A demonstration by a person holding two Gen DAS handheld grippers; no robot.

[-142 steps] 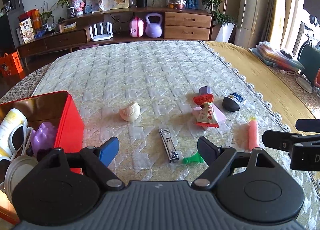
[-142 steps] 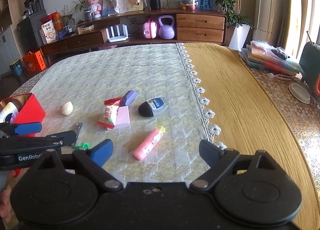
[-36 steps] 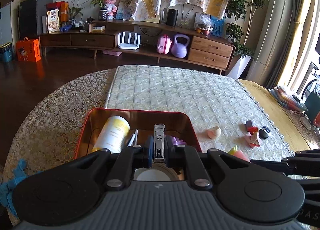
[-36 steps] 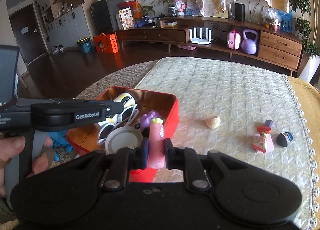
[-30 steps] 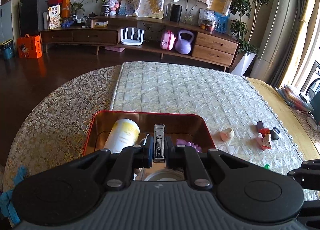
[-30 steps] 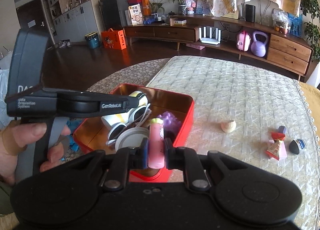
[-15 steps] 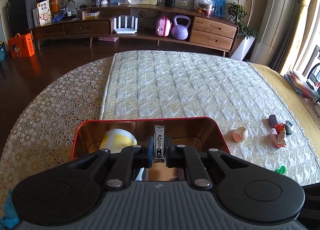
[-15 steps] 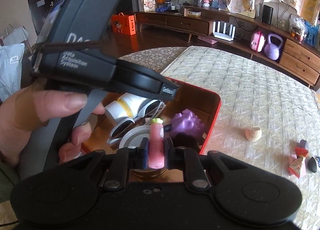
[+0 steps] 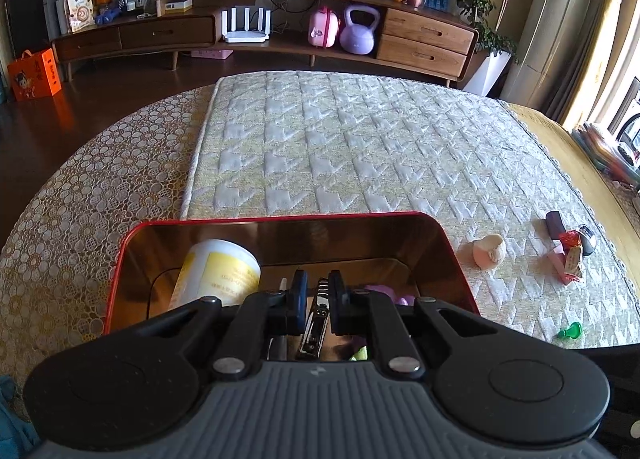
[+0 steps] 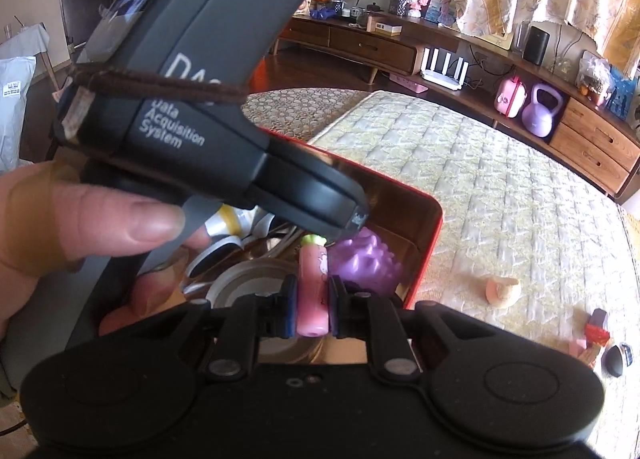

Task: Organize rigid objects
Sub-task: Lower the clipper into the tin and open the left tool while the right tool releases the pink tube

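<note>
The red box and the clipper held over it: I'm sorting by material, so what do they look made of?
The red box looks like painted tin: its inner walls are glossy, coppery and mirror-like. The clipper in the left tongs looks like polished steel, silvery with bright glints. Neither can be confirmed by look alone.

both grippers have dropped into the red tin (image 9: 280,219): the left gripper (image 9: 316,301) brought the nail clipper (image 9: 316,319) off the cloth, the right gripper (image 10: 313,305) the pink tube (image 10: 314,287), each pinched between its fingers.
</note>
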